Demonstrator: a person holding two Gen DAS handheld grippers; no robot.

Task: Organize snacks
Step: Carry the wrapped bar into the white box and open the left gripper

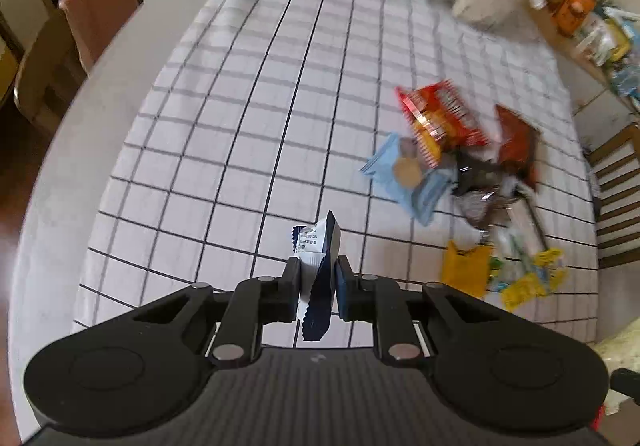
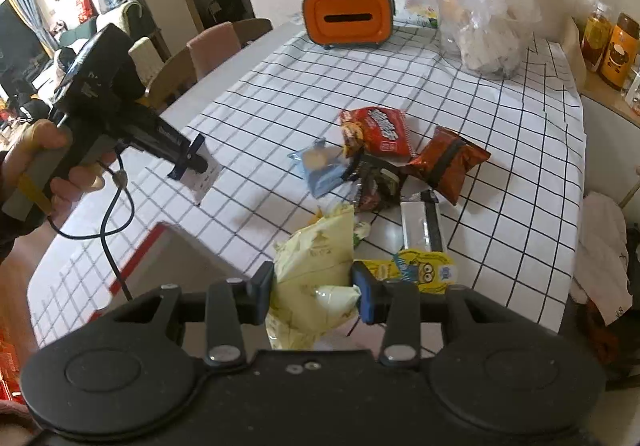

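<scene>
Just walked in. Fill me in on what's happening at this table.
A person is sorting snacks with a handheld tool in each hand. The left tool is shut on a small blue-and-white packet, held above the checked tablecloth. The right tool grips a pale yellow bag. A pile of snacks, including a red packet and a light blue one, is on the table.

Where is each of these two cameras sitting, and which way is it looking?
Left wrist: on the left hand-held gripper, looking steeply down its fingers, which pinch a blue-white packet above the checked tablecloth.
Right wrist: on the right hand-held gripper, which clamps a pale yellow bag; it also shows the person's hand with the left hand-held gripper.
Shared: the orange box and the snack pile.
</scene>
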